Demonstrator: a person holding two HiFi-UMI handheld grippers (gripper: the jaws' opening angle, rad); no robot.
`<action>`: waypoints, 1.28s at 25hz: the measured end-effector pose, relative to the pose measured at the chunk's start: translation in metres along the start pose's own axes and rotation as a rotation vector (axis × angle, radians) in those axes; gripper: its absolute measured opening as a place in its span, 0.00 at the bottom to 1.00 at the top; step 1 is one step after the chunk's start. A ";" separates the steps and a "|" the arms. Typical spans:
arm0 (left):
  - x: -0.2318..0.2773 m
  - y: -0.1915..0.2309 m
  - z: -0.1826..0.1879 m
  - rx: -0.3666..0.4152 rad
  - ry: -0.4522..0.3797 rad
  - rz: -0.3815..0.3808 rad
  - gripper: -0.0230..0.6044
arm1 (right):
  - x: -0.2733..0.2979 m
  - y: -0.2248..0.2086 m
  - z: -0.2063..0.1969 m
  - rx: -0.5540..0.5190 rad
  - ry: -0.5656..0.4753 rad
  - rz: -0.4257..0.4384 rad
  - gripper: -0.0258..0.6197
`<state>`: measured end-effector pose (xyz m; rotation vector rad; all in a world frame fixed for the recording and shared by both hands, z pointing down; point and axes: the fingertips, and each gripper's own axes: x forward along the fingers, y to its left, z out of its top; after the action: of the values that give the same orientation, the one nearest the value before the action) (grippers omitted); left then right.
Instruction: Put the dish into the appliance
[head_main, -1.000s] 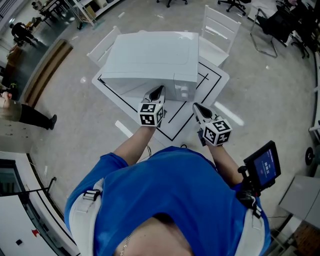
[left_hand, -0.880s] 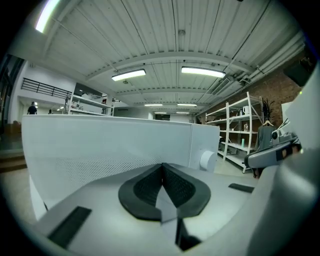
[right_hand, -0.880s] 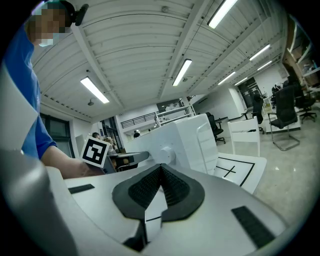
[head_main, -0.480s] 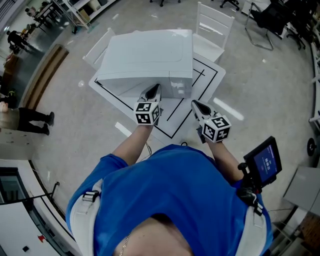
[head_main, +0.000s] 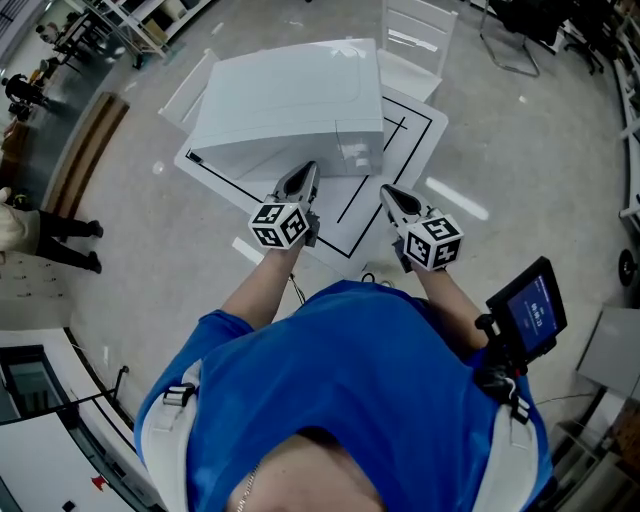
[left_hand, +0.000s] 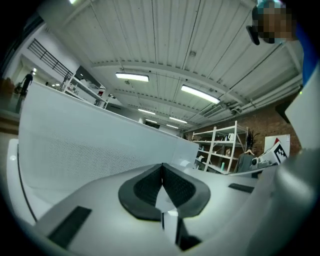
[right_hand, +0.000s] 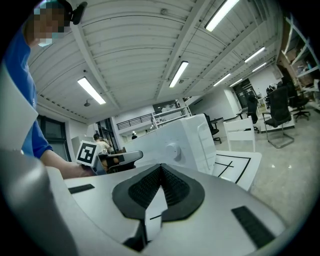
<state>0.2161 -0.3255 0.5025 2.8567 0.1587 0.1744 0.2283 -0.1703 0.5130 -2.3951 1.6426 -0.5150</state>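
A large white appliance (head_main: 290, 100) stands shut on a white table (head_main: 405, 150) marked with black lines. No dish shows in any view. My left gripper (head_main: 303, 178) hovers at the appliance's near face, shut and empty. In the left gripper view its pads (left_hand: 162, 170) meet, with the appliance's white wall (left_hand: 90, 135) right ahead. My right gripper (head_main: 392, 200) is over the table's near part, just right of the appliance, also shut with nothing held. The right gripper view shows the closed jaws (right_hand: 161, 170) and the appliance's side (right_hand: 192, 142) with a round knob (right_hand: 173, 150).
White chairs stand behind the table (head_main: 415, 40) and at its left (head_main: 190, 90). A small screen device (head_main: 530, 310) sits by the person's right arm. People stand far off at the left (head_main: 40, 235). Office chairs (right_hand: 280, 117) and shelving (left_hand: 220, 150) lie further away.
Both grippers stay shut and empty. The left gripper has drifted slightly left, and the appliance and table sit a little higher in the head view.
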 end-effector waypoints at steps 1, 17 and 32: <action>-0.005 -0.002 0.000 -0.015 -0.009 -0.017 0.05 | -0.001 0.002 -0.001 0.001 -0.003 -0.004 0.04; -0.109 -0.017 0.002 -0.075 -0.043 -0.097 0.05 | -0.017 0.061 -0.021 0.015 -0.021 -0.037 0.04; -0.180 -0.020 -0.001 -0.071 -0.024 -0.135 0.05 | -0.036 0.114 -0.040 0.020 -0.026 -0.090 0.04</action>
<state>0.0364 -0.3287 0.4795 2.7646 0.3320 0.1162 0.1028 -0.1773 0.5044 -2.4595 1.5171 -0.5100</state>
